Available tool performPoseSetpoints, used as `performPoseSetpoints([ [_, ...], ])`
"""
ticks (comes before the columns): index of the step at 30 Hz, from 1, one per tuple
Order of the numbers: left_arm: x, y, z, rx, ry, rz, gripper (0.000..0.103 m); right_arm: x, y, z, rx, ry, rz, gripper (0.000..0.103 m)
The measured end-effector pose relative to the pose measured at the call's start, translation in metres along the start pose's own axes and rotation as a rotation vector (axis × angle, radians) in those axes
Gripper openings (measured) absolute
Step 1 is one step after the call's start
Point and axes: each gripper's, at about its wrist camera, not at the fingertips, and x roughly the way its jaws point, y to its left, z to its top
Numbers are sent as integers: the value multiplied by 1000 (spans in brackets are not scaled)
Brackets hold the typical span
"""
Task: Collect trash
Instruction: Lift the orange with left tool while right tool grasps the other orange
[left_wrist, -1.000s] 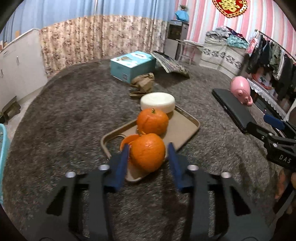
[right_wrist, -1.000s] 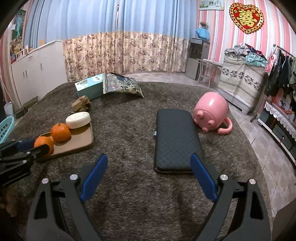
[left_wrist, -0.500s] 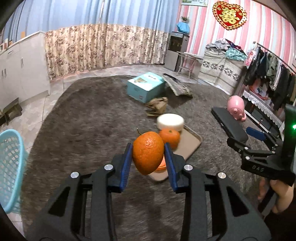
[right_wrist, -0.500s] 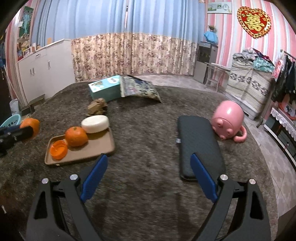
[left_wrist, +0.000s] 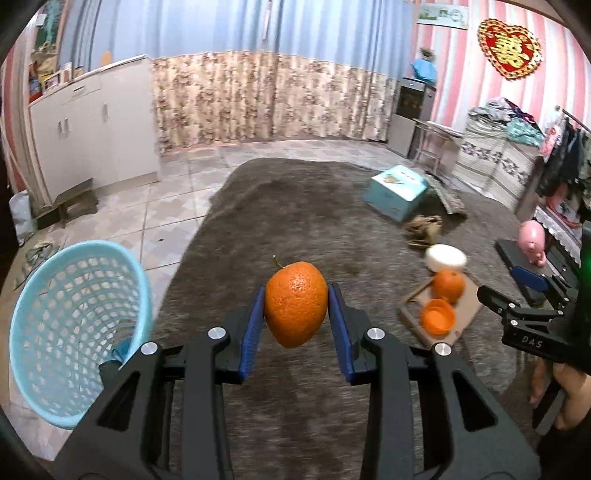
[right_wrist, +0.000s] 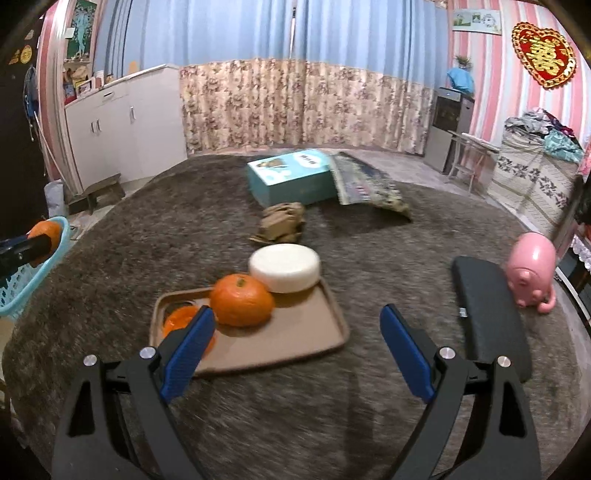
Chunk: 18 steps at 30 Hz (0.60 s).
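Where it sat low, left claw (left_wrist: 296, 306) (clamped), orange (left_wrist: 295, 302) lifted, basket (left_wrist: 74, 325) nearer.

I read "DAS" in pale letters on the black body of the right gripper (left_wrist: 532, 295). The print on the teal box (right_wrist: 291, 179) is too blurred for me.

Orange being held aloft, basket standing at eight o'clock

A pebbled orange (left_wrist: 295, 303) with a short stem is hanging upright, clamped between the blue pads of the left hand-held gripper (left_wrist: 296, 314) above the brown carpet. The light blue mesh basket (left_wrist: 70, 325) is sitting tilted toward the camera on the tiled floor at eight o'clock. At three o'clock, a second orange (left_wrist: 447, 285) and an orange peel cup (left_wrist: 437, 316) are resting on a tan tray (left_wrist: 469, 314).
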Motion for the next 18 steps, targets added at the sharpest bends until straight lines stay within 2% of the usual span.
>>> performPoseSetpoints([
  [9,4,33,-10,-55,11,44,34,29,22,4,-6,48,4,87],
  [12,4,35,-11,-57,8,59,34,39,25,4,0,76,11,70],
  [14,4,37,-10,-58,6,64,34,44,25,4,14,92,28,68],
  [15,4,37,-10,-60,3,64,34,45,25,4,17,94,29,63],
  [16,3,38,-9,-63,-1,64,34,45,26,5,15,97,40,50],
  [18,2,40,-8,-68,-6,62,34,46,29,5,12,98,53,41],
])
